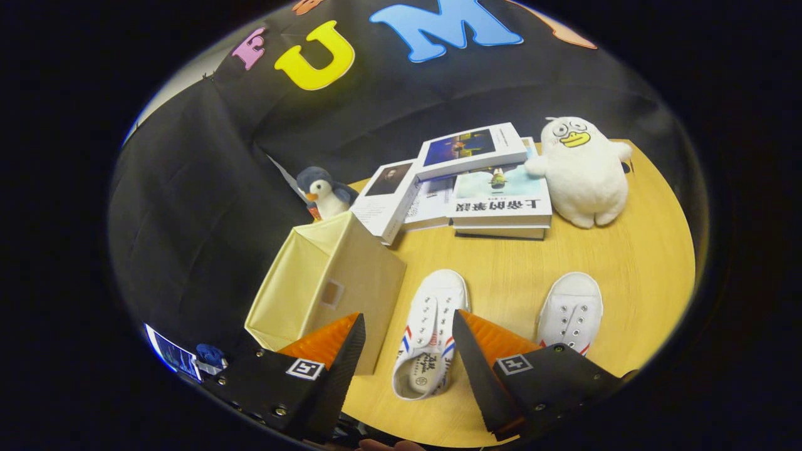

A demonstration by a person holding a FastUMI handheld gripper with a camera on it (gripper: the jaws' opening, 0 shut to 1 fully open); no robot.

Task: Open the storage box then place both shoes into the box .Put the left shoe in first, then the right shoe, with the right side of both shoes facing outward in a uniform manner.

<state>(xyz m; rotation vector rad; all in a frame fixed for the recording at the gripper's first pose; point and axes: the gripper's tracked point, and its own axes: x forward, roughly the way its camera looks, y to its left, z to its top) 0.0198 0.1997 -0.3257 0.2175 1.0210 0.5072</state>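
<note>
Standing at the table's (626,263) left edge, the cream storage box (326,285) has its open top tipped leftward, a penguin toy (322,191) behind it. The gripper (407,341) hangs with fingers spread wide, holding nothing; one white shoe (432,332) lies between them, the other shoe (571,310) just right. Books (476,181) and a white plush duck (583,172) line the far edge.

Staged booth, black cloth wall (188,207), wooden table (633,275), books (501,200), plush toys (583,172)

Pale yellow storage box (326,285), white shoes (432,332) with red-blue stripes, light wood table (626,263).
</note>
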